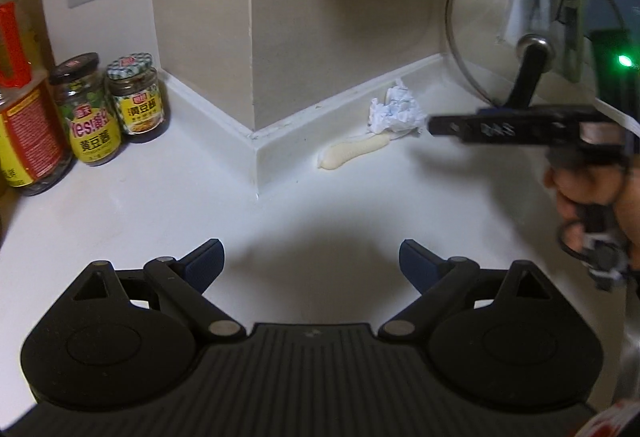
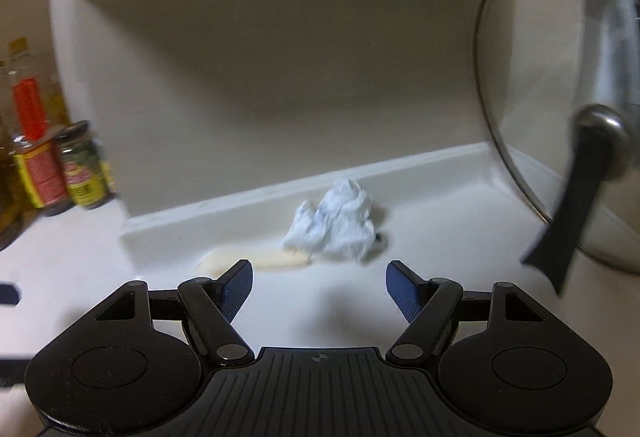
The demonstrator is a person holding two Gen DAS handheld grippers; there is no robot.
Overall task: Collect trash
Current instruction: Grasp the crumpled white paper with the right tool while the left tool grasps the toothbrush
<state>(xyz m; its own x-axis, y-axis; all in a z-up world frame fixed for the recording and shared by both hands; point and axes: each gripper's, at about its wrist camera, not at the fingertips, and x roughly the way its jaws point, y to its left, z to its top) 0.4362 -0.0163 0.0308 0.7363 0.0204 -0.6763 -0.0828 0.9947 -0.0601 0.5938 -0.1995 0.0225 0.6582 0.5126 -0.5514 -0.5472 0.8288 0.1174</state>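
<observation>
Tissue wad (image 2: 334,223), crumpled, white with blue print, lies on the white countertop (image 2: 320,301) against the far backsplash, touching a pale elongated scrap (image 2: 256,259) to its left. Right gripper (image 2: 319,287): jaws spread, empty; wad sits just beyond them, roughly centred. Left gripper (image 1: 310,263): jaws spread, empty, wad well ahead to the right. Glass pot lid (image 2: 560,109) leans far right; sauce jars (image 1: 114,105) far left.

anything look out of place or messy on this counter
Yes. A crumpled white tissue lies on the white countertop against the backsplash ledge, and a pale, cream-coloured elongated lump lies right beside it, seemingly partly under it. Both look like litter. The right claw is open just short of them.
</observation>
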